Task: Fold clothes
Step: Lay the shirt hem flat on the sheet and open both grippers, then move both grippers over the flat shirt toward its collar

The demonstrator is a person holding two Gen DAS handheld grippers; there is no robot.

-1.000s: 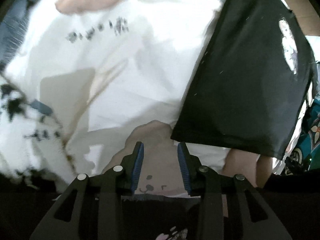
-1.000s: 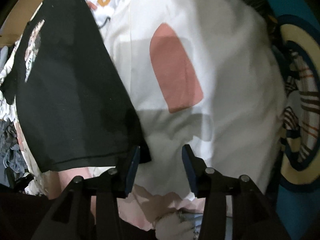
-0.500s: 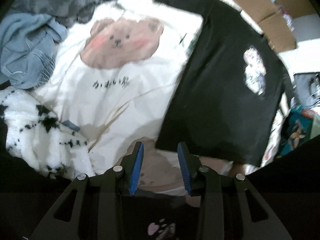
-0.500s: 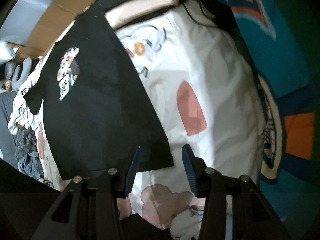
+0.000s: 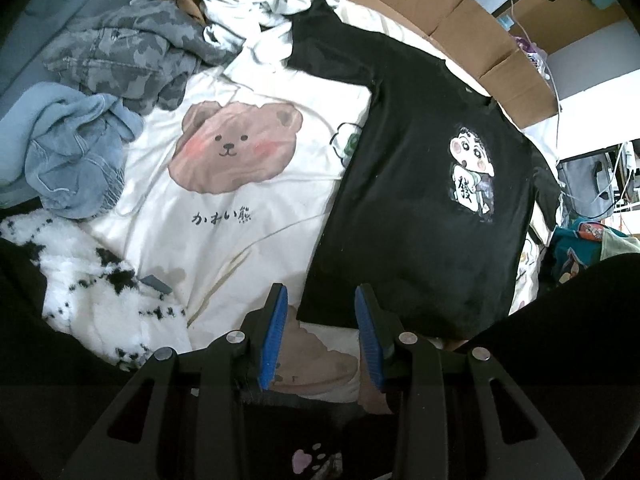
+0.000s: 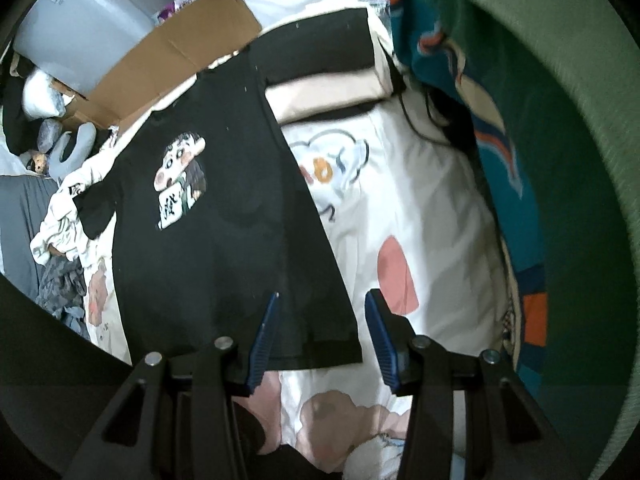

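A black T-shirt [image 5: 408,200] with a cartoon print [image 5: 474,176] lies spread flat on a white sheet [image 5: 260,240] that bears a brown bear picture. My left gripper [image 5: 321,292] hangs well above the shirt's near left corner, open, with nothing between its blue pads [image 5: 276,328]. In the right wrist view the same black T-shirt [image 6: 224,264] lies below. My right gripper [image 6: 323,298] hovers over its near right corner, open and holding nothing.
Loose clothes are heaped at the left: a grey camouflage piece [image 5: 132,52], a blue denim piece [image 5: 72,152] and a white fuzzy piece [image 5: 92,292]. Cardboard boxes [image 5: 460,12] line the far side. A folded beige and black stack [image 6: 332,80] and a teal patterned blanket [image 6: 500,160] lie at the right.
Both grippers have risen away from the sheet, so the views now take in the whole black shirt and the bed around it. The shirt stays flat.
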